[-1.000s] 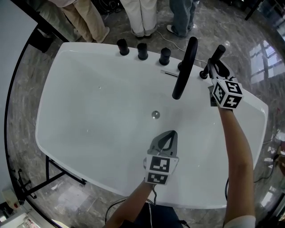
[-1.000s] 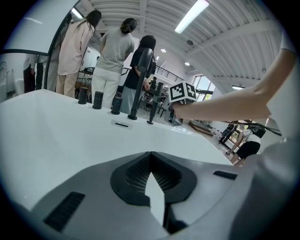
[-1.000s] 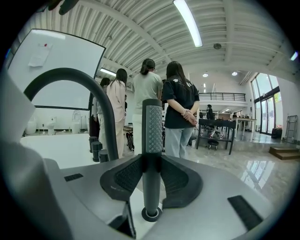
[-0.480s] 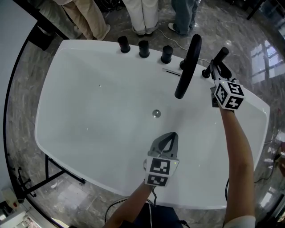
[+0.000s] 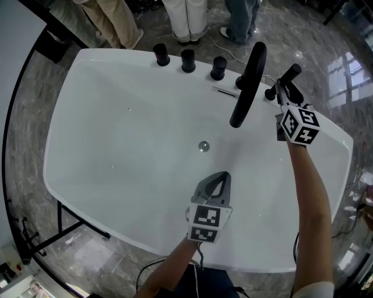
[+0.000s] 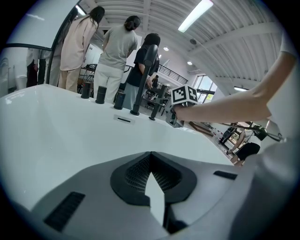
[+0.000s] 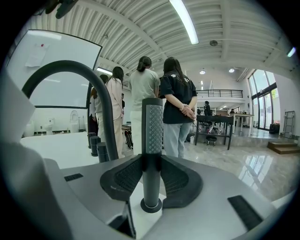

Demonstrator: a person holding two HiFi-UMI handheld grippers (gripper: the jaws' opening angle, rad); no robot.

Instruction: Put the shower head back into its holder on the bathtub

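Observation:
The shower head (image 7: 152, 131) is a slim black wand with a dotted grip. It stands upright with its foot in the round black holder (image 7: 151, 205) on the white bathtub's (image 5: 116, 75) far right rim. My right gripper (image 7: 151, 172) is shut on its lower shaft, one pad on each side. From the head view, the shower head (image 5: 287, 78) and right gripper (image 5: 281, 88) sit just right of the arched black faucet (image 5: 247, 84). My left gripper (image 5: 220, 178) hovers over the tub's near side, shut with nothing in it; the left gripper (image 6: 151, 161) shows its tips meeting.
Three black knobs (image 5: 187, 60) line the far rim left of the faucet, with a slot (image 5: 224, 91) beside it. The drain (image 5: 203, 146) lies mid-tub. Several people (image 5: 183, 17) stand just beyond the far rim. Grey marble floor surrounds the tub.

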